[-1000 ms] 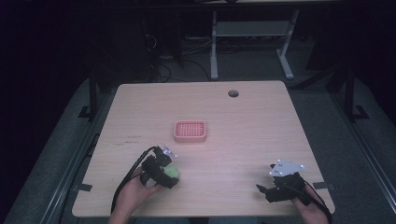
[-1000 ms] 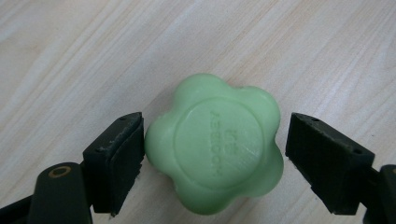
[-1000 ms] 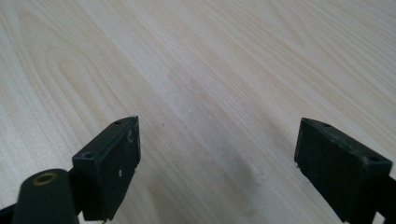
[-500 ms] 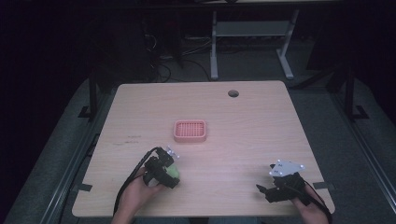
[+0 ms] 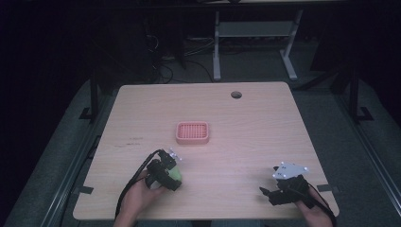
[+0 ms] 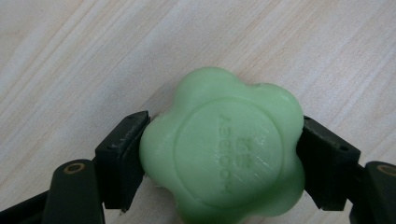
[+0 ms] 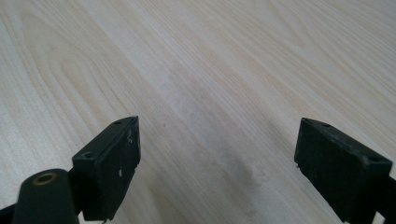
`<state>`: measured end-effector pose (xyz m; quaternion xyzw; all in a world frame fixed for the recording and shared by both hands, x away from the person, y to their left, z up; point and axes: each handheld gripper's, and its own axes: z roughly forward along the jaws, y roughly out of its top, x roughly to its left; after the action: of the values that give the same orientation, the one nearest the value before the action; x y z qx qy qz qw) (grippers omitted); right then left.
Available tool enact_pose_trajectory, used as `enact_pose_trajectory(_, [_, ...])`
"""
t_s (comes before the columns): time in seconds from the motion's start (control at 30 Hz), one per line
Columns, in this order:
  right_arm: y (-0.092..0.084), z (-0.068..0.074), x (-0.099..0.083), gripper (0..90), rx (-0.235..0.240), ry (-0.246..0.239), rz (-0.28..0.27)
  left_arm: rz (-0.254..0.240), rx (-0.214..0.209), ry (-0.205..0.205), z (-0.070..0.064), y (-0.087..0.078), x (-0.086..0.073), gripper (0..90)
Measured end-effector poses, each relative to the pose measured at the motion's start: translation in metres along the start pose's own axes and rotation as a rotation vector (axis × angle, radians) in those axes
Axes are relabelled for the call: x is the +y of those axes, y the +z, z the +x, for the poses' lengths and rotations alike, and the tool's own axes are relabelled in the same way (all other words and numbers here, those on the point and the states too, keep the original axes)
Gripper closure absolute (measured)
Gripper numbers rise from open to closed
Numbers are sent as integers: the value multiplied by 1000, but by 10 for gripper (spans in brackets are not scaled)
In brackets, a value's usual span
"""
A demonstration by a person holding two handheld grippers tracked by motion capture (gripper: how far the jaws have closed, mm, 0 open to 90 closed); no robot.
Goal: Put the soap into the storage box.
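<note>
A pale green flower-shaped soap (image 6: 224,151) with embossed letters sits between the two black jaws of my left gripper (image 6: 222,156), which is shut on it just above the wooden table. From above, the left gripper (image 5: 166,173) and the green soap (image 5: 176,174) are near the table's front left. A pink slotted soap dish (image 5: 192,133) lies in the middle of the table, beyond the left gripper and apart from it. My right gripper (image 7: 217,161) is open over bare wood; in the high view the right gripper (image 5: 268,193) rests at the front right.
The wooden table (image 5: 265,123) has a round cable hole (image 5: 236,94) near its far edge. Dark floor, cables and a white desk frame (image 5: 255,33) lie beyond the table. A person's hands come in from the bottom edge.
The left gripper with the green soap has shifted slightly forward and to the right. The right gripper has stayed where it was.
</note>
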<state>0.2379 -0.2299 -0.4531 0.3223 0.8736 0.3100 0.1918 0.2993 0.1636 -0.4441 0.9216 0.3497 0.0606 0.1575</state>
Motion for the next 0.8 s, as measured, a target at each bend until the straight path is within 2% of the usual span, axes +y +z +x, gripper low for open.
enact_pose_trajectory(0.27, [0, 0, 0, 138, -1, 4, 2, -2, -12, -11, 1, -1, 0, 262])
enact_pose_trajectory(0.3, [0, 0, 0, 139, 0, 6, 2, -5, -15, -23, 1, -1, -1, 262])
enact_pose_trajectory(0.4, [0, 0, 0, 138, 0, 10, 1, -23, -28, -22, 2, -4, -1, 263])
enact_pose_trajectory(0.67, [1, 1, 0, 139, -1, 3, 7, -47, -11, 2, -3, -15, 9, 263])
enact_pose_trajectory(0.8, [1, 0, 0, 139, -3, 0, 1, -49, -34, -4, -2, -16, 13, 263])
